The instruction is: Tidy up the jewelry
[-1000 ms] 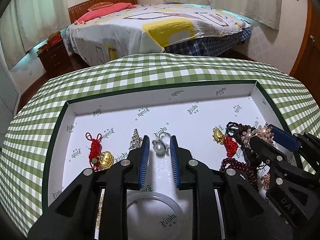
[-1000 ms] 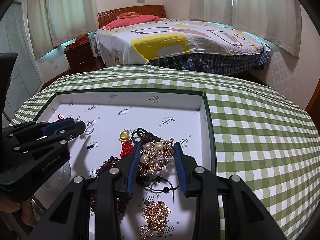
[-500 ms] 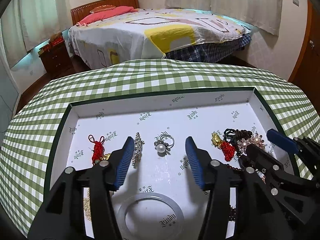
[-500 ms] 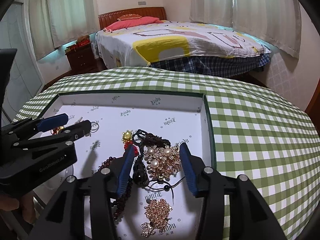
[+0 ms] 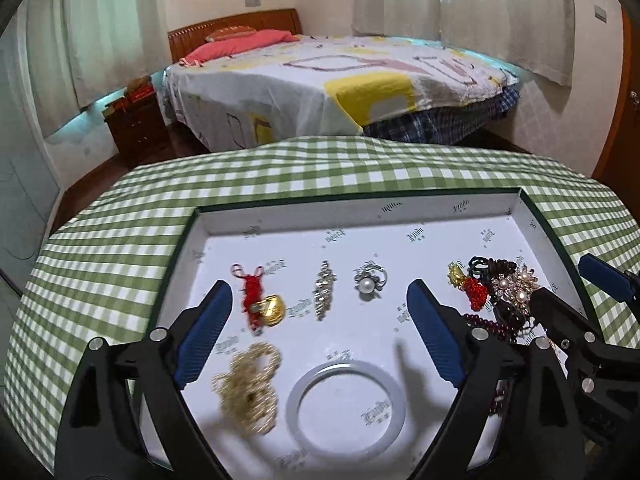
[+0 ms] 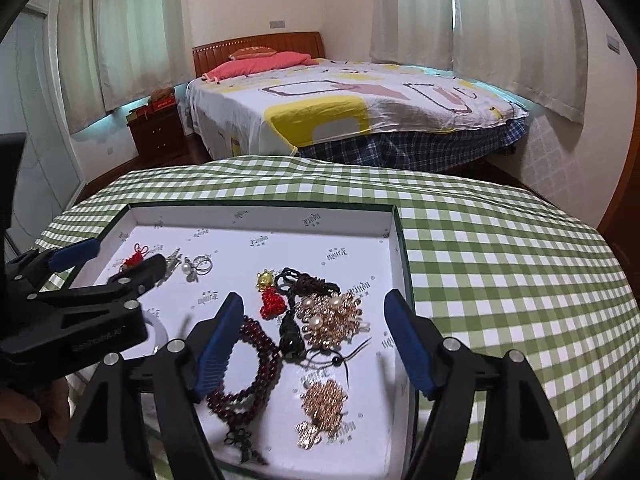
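Observation:
A white tray (image 5: 224,232) with a dark green rim holds the jewelry. On its left lie a red-knot gold charm (image 5: 262,304), a crystal brooch (image 5: 323,295), a pearl ring (image 5: 368,282), a gold chain heap (image 5: 250,388) and a white bangle (image 5: 346,406). On its right lies a tangle: pearl-and-gold brooch (image 6: 334,316), dark red bead bracelet (image 6: 252,364), black cord (image 6: 296,280), red-and-gold charm (image 6: 270,298) and a gold flower piece (image 6: 322,412). My left gripper (image 5: 320,328) is open and empty above the tray's left half. My right gripper (image 6: 316,344) is open and empty above the tangle.
The tray sits on a green-and-white checked tablecloth (image 6: 500,264). Beyond the table stands a bed (image 5: 340,80) with a patterned cover and a dark wooden nightstand (image 5: 136,124). The left gripper also shows at the left of the right wrist view (image 6: 80,304).
Both grippers opened wide and pulled back and up from the tray. The pearl ring that lay between the left fingers and the pearl brooch between the right fingers now lie free.

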Tool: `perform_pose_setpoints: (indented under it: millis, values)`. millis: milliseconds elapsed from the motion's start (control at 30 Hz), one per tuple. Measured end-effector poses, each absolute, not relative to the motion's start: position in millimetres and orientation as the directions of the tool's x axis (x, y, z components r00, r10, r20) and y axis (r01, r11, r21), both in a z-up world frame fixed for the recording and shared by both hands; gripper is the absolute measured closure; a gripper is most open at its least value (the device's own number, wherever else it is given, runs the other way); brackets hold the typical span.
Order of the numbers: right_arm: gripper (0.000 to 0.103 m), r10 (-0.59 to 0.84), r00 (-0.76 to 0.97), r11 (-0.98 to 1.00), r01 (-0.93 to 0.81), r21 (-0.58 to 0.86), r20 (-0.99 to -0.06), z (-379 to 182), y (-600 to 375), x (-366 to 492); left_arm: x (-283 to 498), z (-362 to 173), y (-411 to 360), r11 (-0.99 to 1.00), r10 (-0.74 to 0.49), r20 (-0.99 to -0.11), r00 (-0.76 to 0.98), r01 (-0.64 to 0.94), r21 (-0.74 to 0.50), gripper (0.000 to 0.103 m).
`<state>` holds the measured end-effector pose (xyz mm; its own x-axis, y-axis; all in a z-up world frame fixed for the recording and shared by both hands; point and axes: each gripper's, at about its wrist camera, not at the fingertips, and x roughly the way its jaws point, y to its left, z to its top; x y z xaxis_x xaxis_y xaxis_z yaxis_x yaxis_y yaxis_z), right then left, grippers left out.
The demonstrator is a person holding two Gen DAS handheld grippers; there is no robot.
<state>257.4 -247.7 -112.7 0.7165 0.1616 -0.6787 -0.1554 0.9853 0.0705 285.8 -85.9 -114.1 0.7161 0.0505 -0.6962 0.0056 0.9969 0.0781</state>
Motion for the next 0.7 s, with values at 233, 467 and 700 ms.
perform_pose_setpoints:
  millis: [233,467,700]
  values:
    - [0.030,0.144,0.742,0.989,-0.128,0.072,-0.655,-99,-245,228,246,-94,-70,0.998,0.044,-0.666,0.745,-0.001,0.066,0.013]
    - [0.029,0.142,0.771,0.990,-0.125,0.071,-0.620,-77,-240,187,188,-66,-50,1.000,0.019,-0.632,0.775,-0.012,0.015,0.013]
    - [0.028,0.157,0.790,0.987,-0.145,0.069,-0.593,-58,-235,147,137,-44,-30,0.999,0.024,-0.607,0.794,-0.047,-0.022,0.013]
